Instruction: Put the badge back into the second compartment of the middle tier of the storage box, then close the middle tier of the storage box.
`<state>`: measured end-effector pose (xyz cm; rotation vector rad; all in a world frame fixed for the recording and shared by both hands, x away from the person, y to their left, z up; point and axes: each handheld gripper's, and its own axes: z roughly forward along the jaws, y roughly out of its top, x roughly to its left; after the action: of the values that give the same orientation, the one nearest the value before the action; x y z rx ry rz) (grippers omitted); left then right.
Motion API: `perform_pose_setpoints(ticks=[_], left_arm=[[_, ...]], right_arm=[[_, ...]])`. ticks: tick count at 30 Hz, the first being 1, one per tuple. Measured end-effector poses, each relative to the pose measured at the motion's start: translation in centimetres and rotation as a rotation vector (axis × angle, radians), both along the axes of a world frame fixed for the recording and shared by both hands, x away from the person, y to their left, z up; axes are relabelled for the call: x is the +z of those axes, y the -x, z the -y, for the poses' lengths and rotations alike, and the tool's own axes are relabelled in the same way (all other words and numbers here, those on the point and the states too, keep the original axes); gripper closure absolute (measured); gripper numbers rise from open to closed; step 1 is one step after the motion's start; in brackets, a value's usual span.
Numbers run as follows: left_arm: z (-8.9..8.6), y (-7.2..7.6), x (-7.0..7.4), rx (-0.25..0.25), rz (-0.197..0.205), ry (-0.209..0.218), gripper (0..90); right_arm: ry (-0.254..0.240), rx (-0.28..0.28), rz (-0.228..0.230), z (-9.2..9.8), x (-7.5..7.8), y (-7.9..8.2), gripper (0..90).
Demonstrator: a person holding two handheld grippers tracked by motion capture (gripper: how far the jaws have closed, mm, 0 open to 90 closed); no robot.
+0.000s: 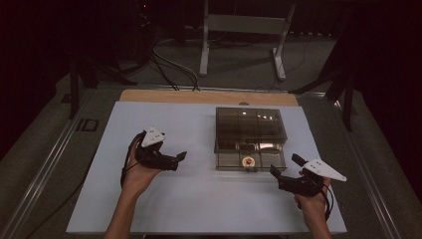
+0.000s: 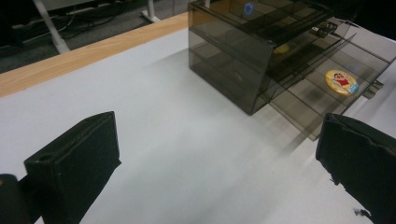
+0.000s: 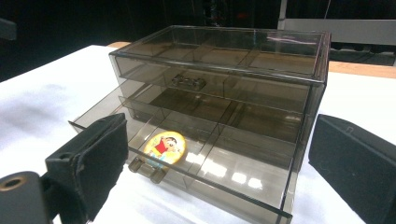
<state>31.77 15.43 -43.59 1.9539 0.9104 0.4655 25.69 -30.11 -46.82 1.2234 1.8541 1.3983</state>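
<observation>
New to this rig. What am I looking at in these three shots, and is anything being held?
No robot arm here: a person holds a handheld two-jaw gripper in each hand. The high view looks down on the table; the left gripper and right gripper come in from below. The other two pictures come from cameras riding on each gripper, looking along its black jaws. On the white surface stands a smoky clear drawer box, its bottom drawer pulled out, with a round cartoon badge inside. Both grippers are open and hold nothing.

Open drawer (image 1: 250, 160) juts forward; bare table (image 1: 199, 194) around.
</observation>
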Motion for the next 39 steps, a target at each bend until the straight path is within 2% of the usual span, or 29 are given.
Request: perform_pose_setpoints(ticks=[10, 13, 20, 26, 39], left_arm=[[-2.1, 1.5, 0.1, 0.025, 0.023, 0.009, 0.9], [-2.6, 1.8, 0.0, 0.048, 0.038, 0.009, 0.9], [-4.3, 2.7, -0.8, 0.070, 0.036, 0.035, 0.9], [-5.6, 3.6, -1.2, 0.093, 0.052, 0.053, 0.9], [-7.5, 4.7, -2.1, 0.150, 0.070, 0.093, 0.9]], right_arm=[[0.001, -0.001, 0.001, -0.1, -0.1, 0.0, 4.5], [0.001, -0.001, -0.003, -0.1, -0.1, -0.1, 4.5], [0.005, 0.005, -0.008, -0.3, -0.3, -0.2, 4.5], [0.002, 0.001, -0.008, -0.3, -0.2, -0.2, 4.5], [0.010, 0.010, -0.014, -0.4, -0.3, -0.2, 4.5]])
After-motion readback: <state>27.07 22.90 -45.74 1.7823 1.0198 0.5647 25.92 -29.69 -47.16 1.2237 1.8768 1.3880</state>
